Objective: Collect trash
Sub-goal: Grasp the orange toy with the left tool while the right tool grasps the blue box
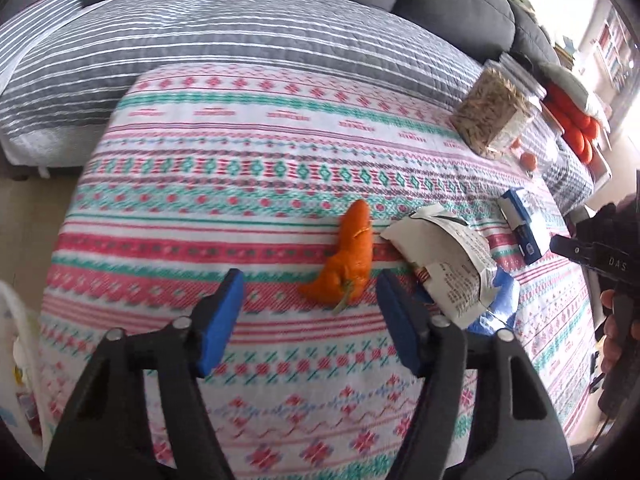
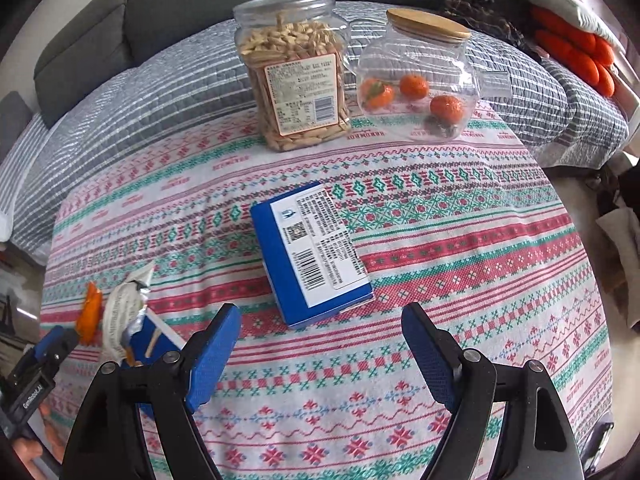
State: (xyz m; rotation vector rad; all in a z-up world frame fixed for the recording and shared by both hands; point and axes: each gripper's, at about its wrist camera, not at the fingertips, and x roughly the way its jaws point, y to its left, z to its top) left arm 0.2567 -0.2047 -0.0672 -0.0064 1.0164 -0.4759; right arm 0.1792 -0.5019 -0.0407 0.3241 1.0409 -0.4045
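An orange peel (image 1: 348, 260) lies on the patterned tablecloth (image 1: 240, 184), just ahead of my left gripper (image 1: 310, 284), which is open and empty above the cloth. A crumpled white wrapper (image 1: 448, 256) lies right of the peel, partly over a blue packet. A blue and white box (image 1: 522, 224) lies further right. In the right wrist view the box (image 2: 316, 252) lies just ahead of my right gripper (image 2: 322, 322), which is open and empty. The peel (image 2: 90, 312) and the wrapper (image 2: 124, 312) show at the left there, beside the left gripper's fingertips (image 2: 54, 342).
A clear jar of nuts (image 2: 296, 72) and a glass jar with a wooden lid holding three tangerines (image 2: 416, 80) stand at the table's far side. A grey sofa with a striped cover (image 1: 200, 32) lies beyond. A white bag (image 1: 16, 360) hangs at the left edge.
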